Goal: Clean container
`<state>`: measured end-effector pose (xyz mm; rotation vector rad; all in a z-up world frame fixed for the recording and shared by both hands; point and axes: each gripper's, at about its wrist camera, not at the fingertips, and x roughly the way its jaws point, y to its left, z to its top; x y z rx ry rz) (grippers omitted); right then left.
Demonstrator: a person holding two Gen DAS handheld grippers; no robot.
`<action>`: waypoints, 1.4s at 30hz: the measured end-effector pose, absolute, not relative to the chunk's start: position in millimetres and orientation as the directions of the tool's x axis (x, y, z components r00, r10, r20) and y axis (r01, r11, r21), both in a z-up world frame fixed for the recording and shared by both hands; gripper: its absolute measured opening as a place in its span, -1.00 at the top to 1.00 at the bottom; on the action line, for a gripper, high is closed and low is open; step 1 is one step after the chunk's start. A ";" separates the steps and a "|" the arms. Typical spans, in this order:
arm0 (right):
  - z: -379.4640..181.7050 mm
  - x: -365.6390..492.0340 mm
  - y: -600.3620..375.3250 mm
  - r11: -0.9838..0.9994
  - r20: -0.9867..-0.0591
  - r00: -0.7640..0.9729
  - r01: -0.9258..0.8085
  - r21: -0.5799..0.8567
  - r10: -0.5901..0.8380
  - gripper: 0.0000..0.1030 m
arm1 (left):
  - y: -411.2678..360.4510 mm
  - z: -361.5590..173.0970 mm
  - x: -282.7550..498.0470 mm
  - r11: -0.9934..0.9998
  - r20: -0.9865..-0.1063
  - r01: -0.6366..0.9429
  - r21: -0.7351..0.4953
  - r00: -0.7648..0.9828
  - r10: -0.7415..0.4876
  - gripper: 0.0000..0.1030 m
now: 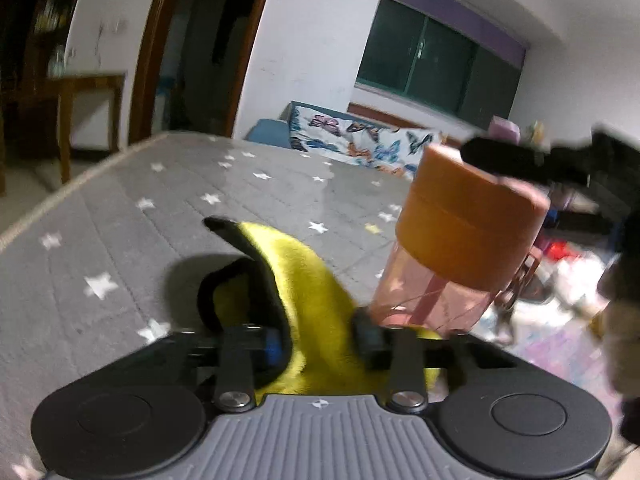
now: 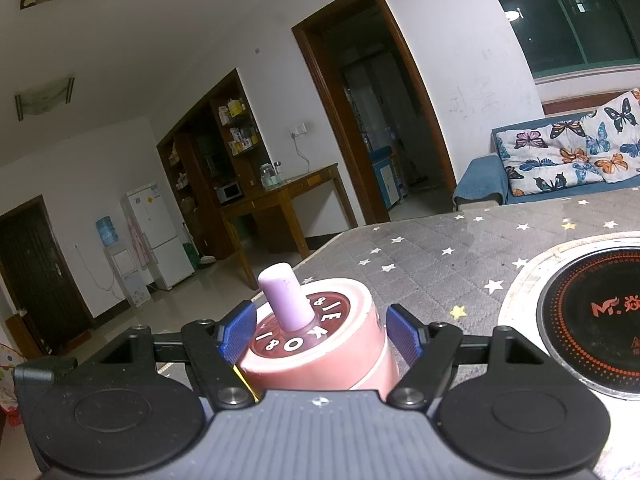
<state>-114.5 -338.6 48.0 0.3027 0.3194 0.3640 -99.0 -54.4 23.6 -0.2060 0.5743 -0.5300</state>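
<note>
A pink see-through bottle [image 1: 436, 300] with a salmon lid [image 1: 472, 220] leans over the table at the right of the left wrist view. My right gripper [image 2: 320, 332] is shut on the bottle [image 2: 360, 360] at its lid, one blue pad on each side. A lilac spout [image 2: 286, 300] stands up from the lid. One black finger of the right gripper [image 1: 500, 160] shows across the lid's top. My left gripper [image 1: 320, 340] is shut on a yellow cloth [image 1: 296, 280] with a black edge. The cloth bunches up between its fingers, just left of the bottle's base.
A grey star-patterned cover [image 1: 120, 240] lies over the table, whose edge runs along the left. A round induction hob [image 2: 592, 312] is set into the table on the right. A sofa with butterfly cushions [image 2: 568, 152] stands beyond, and clutter lies on the floor [image 1: 560, 256].
</note>
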 end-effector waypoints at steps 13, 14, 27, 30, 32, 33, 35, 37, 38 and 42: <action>47.6 -115.3 -339.6 0.889 -0.247 0.887 -0.292 0.351 0.389 -0.44 | -16.2 78.7 -105.1 0.634 -0.060 0.534 -0.559 0.737 -0.673 0.66; 47.6 -115.3 -339.8 0.889 -0.247 0.888 -0.292 0.352 0.389 -0.44 | -16.3 77.4 -102.6 0.620 -0.054 0.538 -0.571 0.729 -0.682 0.66; 47.6 -114.9 -343.3 0.885 -0.245 0.889 -0.285 0.368 0.388 -0.44 | -20.5 22.3 -95.8 0.648 -0.209 0.438 -0.623 0.705 -0.677 0.66; 47.8 -114.9 -343.8 0.884 -0.245 0.888 -0.284 0.370 0.388 -0.44 | -27.4 11.3 -98.1 0.684 -0.268 0.423 -0.594 0.698 -0.664 0.66; 47.8 -114.9 -343.8 0.885 -0.247 0.888 -0.285 0.368 0.388 -0.44 | -33.3 7.0 -100.2 0.716 -0.306 0.421 -0.557 0.697 -0.648 0.66; 47.9 -115.0 -343.7 0.885 -0.247 0.888 -0.284 0.368 0.388 -0.44 | -34.1 7.9 -101.5 0.722 -0.307 0.426 -0.546 0.700 -0.645 0.66; 48.2 -115.5 -343.8 0.885 -0.248 0.888 -0.283 0.369 0.387 -0.44 | -35.5 8.7 -101.1 0.725 -0.312 0.427 -0.541 0.698 -0.644 0.66; 48.6 -116.1 -343.8 0.886 -0.249 0.887 -0.283 0.368 0.388 -0.44 | -32.0 10.0 -98.0 0.699 -0.293 0.420 -0.579 0.692 -0.659 0.67; 48.8 -116.7 -344.0 0.886 -0.250 0.887 -0.284 0.367 0.388 -0.44 | -28.9 12.0 -95.6 0.684 -0.278 0.419 -0.597 0.692 -0.666 0.67; 48.8 -118.1 -344.6 0.885 -0.252 0.885 -0.287 0.367 0.392 -0.45 | -16.2 33.5 -90.6 0.631 -0.192 0.437 -0.641 0.704 -0.683 0.66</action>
